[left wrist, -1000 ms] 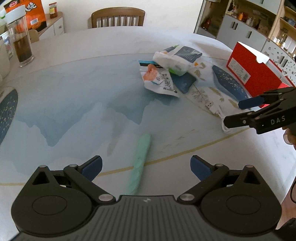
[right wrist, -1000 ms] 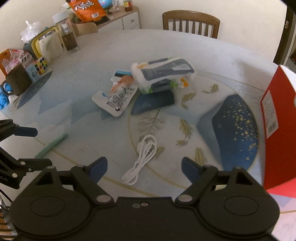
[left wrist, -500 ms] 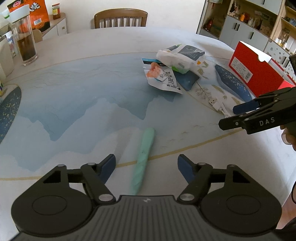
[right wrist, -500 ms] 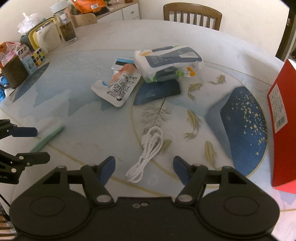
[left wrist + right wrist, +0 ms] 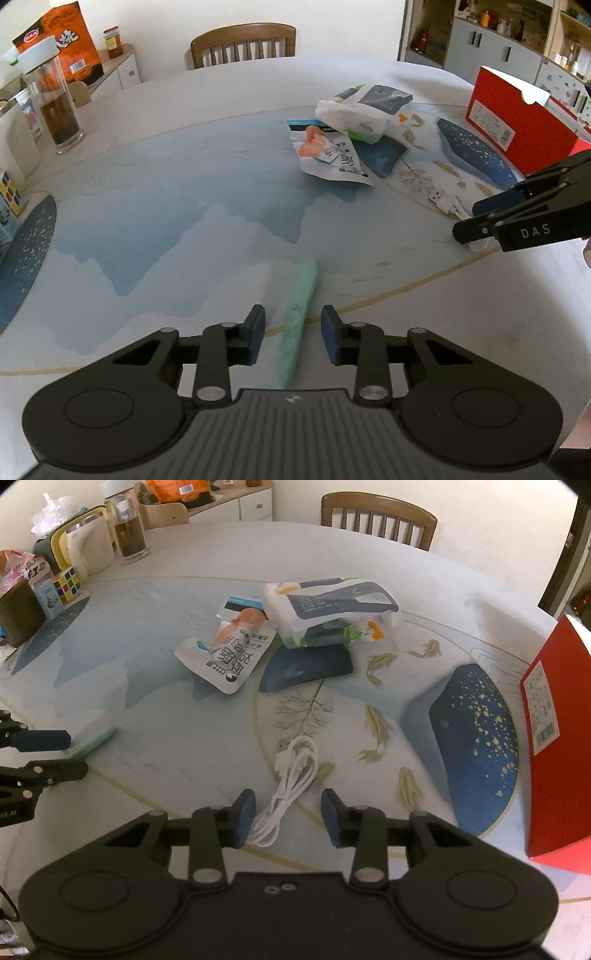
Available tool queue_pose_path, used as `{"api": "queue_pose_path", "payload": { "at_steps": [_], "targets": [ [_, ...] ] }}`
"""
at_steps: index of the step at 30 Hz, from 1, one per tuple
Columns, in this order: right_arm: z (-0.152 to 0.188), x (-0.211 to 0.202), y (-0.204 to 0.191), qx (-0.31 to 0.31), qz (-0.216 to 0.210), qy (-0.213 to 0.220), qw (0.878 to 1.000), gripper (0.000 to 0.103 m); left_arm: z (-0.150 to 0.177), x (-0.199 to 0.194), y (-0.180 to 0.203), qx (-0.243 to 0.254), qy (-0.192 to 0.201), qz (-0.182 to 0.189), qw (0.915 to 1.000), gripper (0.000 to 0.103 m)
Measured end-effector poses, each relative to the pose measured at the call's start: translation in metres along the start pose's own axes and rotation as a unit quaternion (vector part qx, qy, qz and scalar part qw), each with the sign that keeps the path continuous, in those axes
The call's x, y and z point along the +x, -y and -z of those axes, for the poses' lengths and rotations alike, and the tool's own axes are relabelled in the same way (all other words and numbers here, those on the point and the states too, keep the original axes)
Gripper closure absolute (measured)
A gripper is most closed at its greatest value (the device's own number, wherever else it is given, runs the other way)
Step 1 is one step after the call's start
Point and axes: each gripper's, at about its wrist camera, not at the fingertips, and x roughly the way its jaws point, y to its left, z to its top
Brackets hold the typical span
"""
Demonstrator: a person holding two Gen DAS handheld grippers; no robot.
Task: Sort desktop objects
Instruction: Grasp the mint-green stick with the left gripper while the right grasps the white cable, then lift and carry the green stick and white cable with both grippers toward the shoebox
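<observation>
step: double pick-up, start of sorting | left gripper closing, pale green bar on table between jaws, not yet pinched | right gripper closing around white cable, pads not pressing | next: finish both squeezes, lift; red box likely bin

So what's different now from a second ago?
Both grippers' fingers have swung inward and are closing. The left gripper now brackets the long mint-green flat bar; the right gripper brackets the coiled white USB cable. Neither is visibly pinched yet. The bar, cable, white snack packets and red cardboard box all stayed put on the table.
</observation>
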Motion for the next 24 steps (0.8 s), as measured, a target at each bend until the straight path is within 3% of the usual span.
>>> {"api": "queue_pose_path", "payload": {
  "at_steps": [5,10,24],
  "targets": [
    [0.000,-0.001,0.000,0.004,-0.001,0.001,1.000,0.084,0.000,-0.001,0.002,0.004,0.005,0.004,1.0000,0.082],
    [0.001,-0.003,0.006,0.015,-0.004,-0.001,1.000,0.092,0.000,0.000,0.003,0.001,0.009,0.008,0.9999,0.088],
    [0.007,-0.019,0.029,0.062,-0.014,0.003,0.998,0.093,-0.009,0.006,0.001,-0.029,-0.002,0.058,0.9979,0.093]
  ]
}}
